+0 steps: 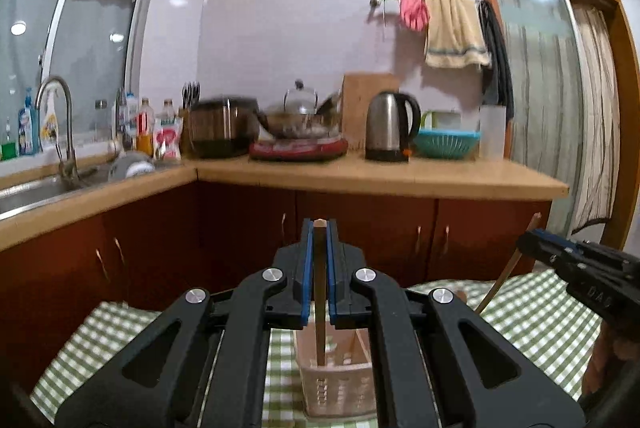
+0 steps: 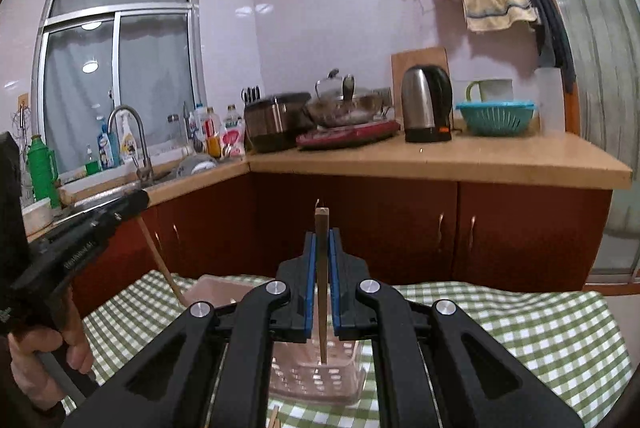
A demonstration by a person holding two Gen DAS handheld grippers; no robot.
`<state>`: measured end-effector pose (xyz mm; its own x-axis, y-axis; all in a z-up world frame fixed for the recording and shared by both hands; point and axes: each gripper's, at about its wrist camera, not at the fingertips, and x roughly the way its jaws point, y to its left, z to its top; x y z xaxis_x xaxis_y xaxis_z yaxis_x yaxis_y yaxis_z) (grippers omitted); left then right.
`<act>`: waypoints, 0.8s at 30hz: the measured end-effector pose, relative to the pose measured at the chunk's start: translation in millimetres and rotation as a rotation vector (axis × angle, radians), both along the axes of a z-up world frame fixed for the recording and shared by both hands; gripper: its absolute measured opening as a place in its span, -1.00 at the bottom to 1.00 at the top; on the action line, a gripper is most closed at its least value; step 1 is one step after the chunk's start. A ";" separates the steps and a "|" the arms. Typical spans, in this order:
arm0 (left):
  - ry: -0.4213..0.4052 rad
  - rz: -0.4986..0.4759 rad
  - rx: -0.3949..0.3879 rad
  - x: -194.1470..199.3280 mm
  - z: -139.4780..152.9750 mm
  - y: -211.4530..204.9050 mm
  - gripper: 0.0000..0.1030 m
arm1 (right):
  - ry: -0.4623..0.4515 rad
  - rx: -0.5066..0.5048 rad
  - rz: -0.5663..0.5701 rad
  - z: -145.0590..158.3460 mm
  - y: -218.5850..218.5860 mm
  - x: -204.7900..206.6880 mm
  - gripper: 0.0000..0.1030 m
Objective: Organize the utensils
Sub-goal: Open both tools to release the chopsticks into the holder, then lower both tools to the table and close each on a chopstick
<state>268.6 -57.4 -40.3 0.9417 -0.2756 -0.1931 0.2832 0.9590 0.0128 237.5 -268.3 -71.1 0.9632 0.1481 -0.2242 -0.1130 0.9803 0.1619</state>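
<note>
Wooden chopstick (image 1: 320, 292), one: clamped upright between the blue pads (image 1: 307, 276) of your left gripper (image 1: 319, 228), its lower end dipping into the pale pink perforated utensil basket (image 1: 340, 388) below.

Wooden chopstick, second (image 2: 322, 292): pinched the same way by your right gripper (image 2: 322, 234), top end standing proud of the fingertips, tip down inside the same basket (image 2: 316, 376).

Fingers, both tools: closed on their sticks, pads pressed to the wood on either side.

Basket: stands on the green-and-white checked tablecloth (image 1: 540, 316), directly under both grippers.

Cross-views: the left-wrist camera catches your right gripper at the right edge with its stick slanting down toward the cloth; the right-wrist camera catches your left hand (image 2: 44, 360) on the other tool's handle at the left edge.

Loose stick end (image 2: 274, 418): lies on the cloth just in front of the basket; blurred, kind uncertain.

Background: wooden countertop (image 1: 380, 175) over red-brown cabinets, carrying a steel kettle (image 1: 390, 125), teal colander (image 1: 446, 143), lidded wok (image 1: 300, 119) and sink tap (image 1: 60, 119).
</note>
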 end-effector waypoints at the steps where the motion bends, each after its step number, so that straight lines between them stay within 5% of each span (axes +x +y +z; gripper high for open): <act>1: 0.015 0.005 -0.001 1.7 -5.9 1.6 -0.85 | 0.001 -0.004 0.004 -2.3 1.8 -1.6 -0.86; 3: 0.040 0.001 -0.002 3.5 -13.4 4.1 -0.70 | 0.001 -0.017 0.000 -2.2 3.1 -4.0 -0.86; 4: 0.045 0.004 -0.001 4.0 -15.1 4.9 -0.47 | 0.002 -0.017 0.001 -1.2 2.9 -2.4 -0.83; 7: 0.042 0.011 -0.010 1.5 -17.6 8.7 0.06 | 0.003 -0.014 -0.001 0.1 2.0 -3.9 -0.26; 10: 0.031 0.019 -0.006 -3.9 -16.6 11.8 0.25 | -0.012 -0.029 -0.017 3.9 1.8 -8.4 -0.14; 16: 0.011 0.035 0.020 -23.7 -15.1 19.2 0.50 | -0.040 -0.051 -0.040 14.3 -2.0 -30.0 0.02; 24: 0.012 0.060 0.058 -66.8 -24.3 30.0 0.59 | -0.071 -0.095 -0.094 11.8 -3.4 -84.8 0.02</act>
<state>201.8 -27.3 -64.6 0.9537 -0.2068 -0.2185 0.2259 0.9719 0.0657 152.7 -271.8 -59.3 0.9858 0.0381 -0.1638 -0.0282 0.9977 0.0623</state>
